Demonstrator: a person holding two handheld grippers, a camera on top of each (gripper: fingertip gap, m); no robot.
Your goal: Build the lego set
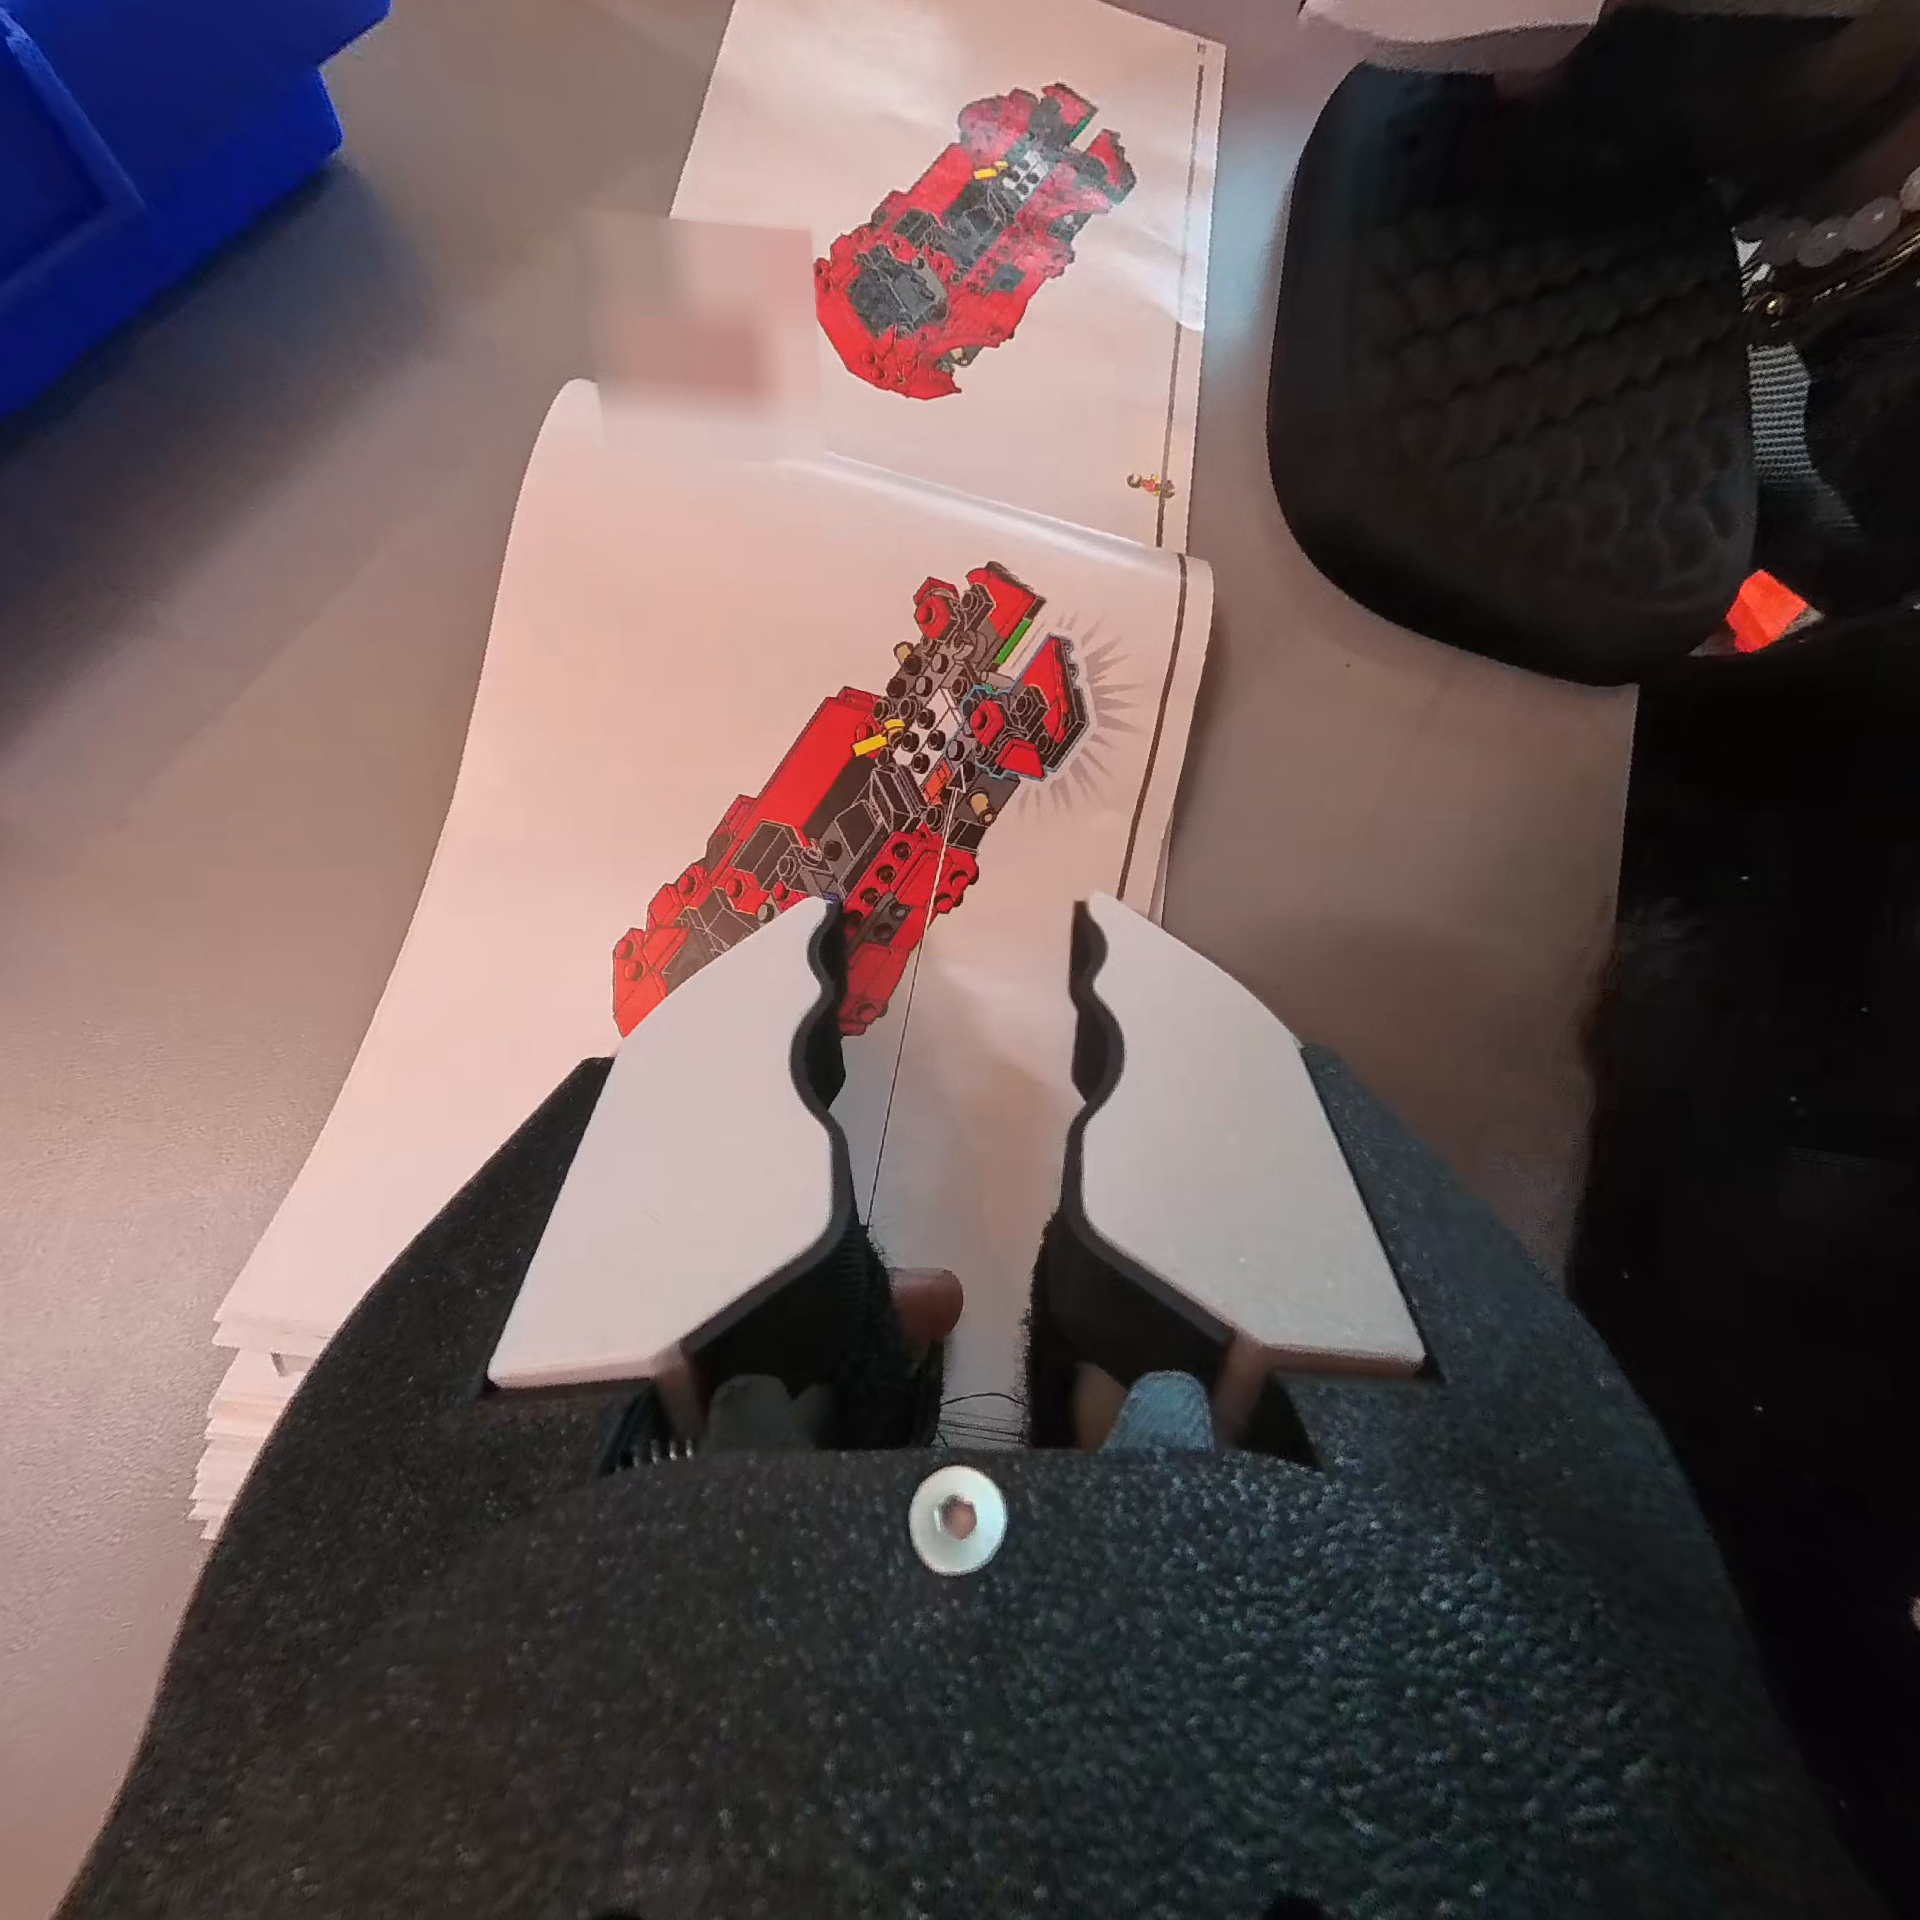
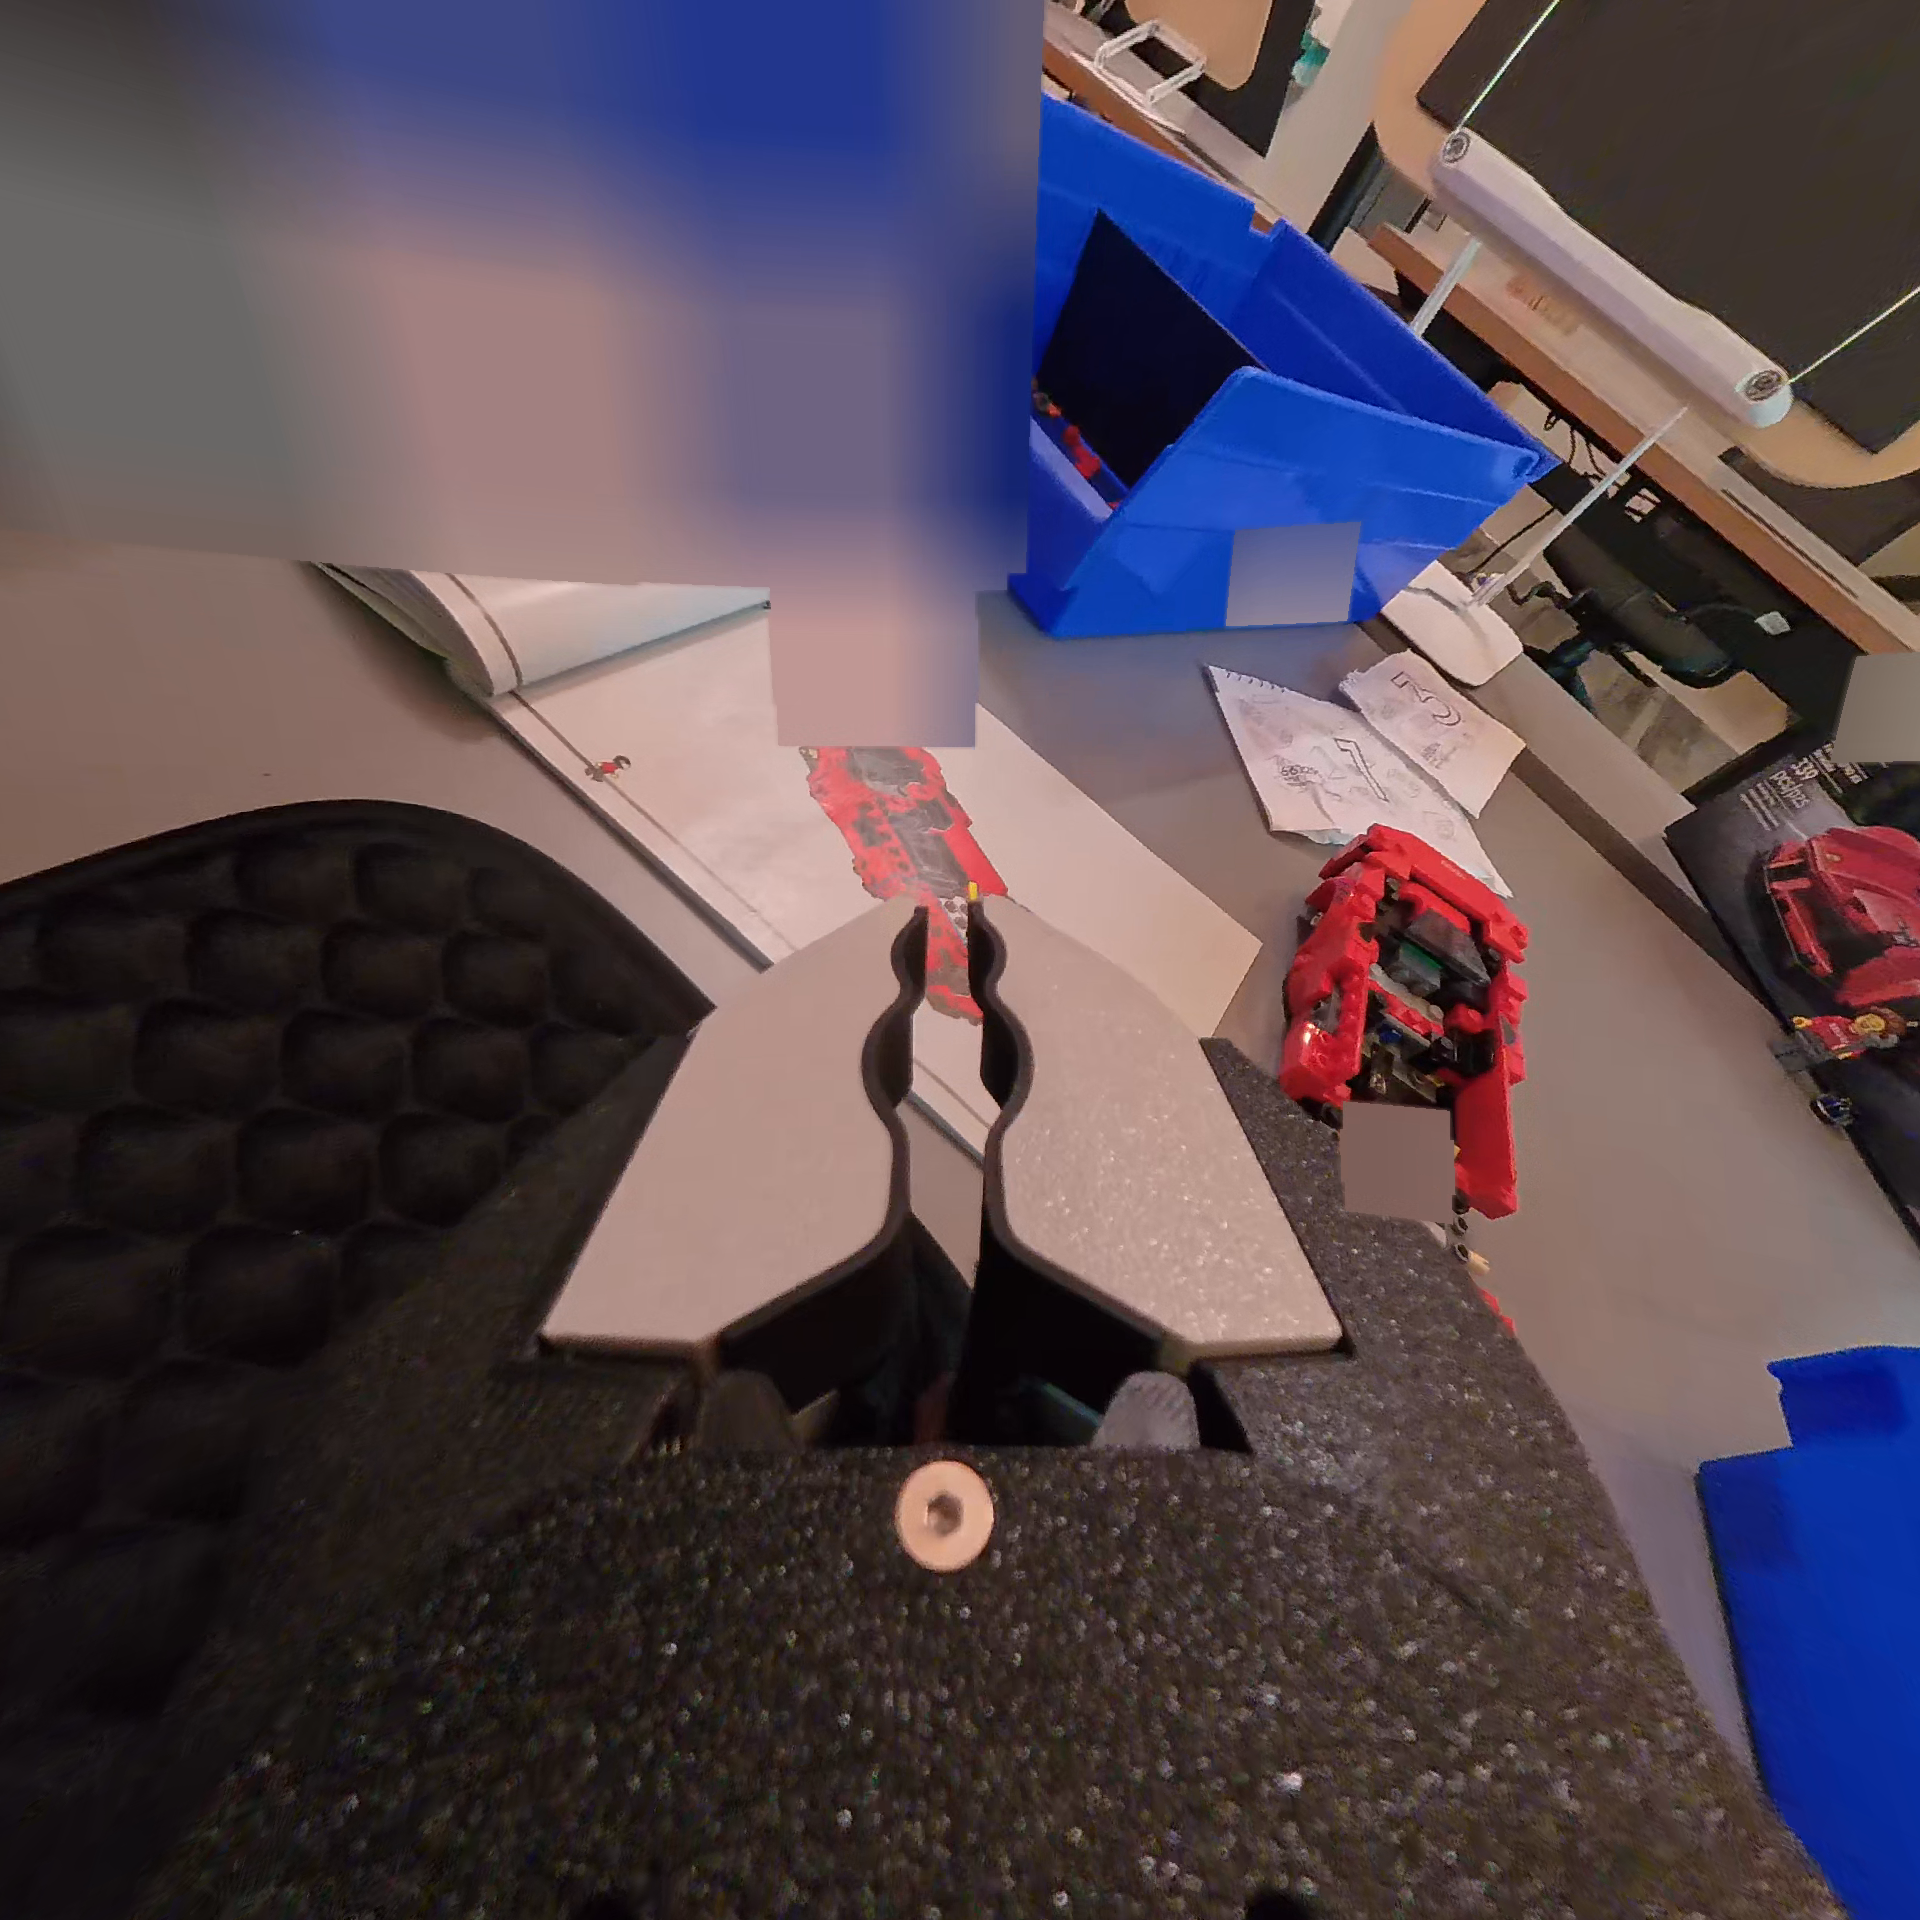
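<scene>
My left gripper is open and empty, hovering low over the open instruction booklet, whose pages show drawings of a red car. My right gripper has its jaws almost together with only a thin slit between them, and I see nothing held. It points at the same booklet. The partly built red lego car lies on the grey table to the right of the right gripper, apart from it.
A blue parts bin stands behind the booklet; a blue bin corner shows in the left wrist view. Another blue bin is at lower right. Empty paper bags and the set's box lie right. A black padded object sits beside the booklet. The tips of one gripper are about 20 centimetres away from the tips of the other. To reach the partly built red lego car in a straight line is about 15 centimetres for my right fingers, about 30 centimetres for my left.
</scene>
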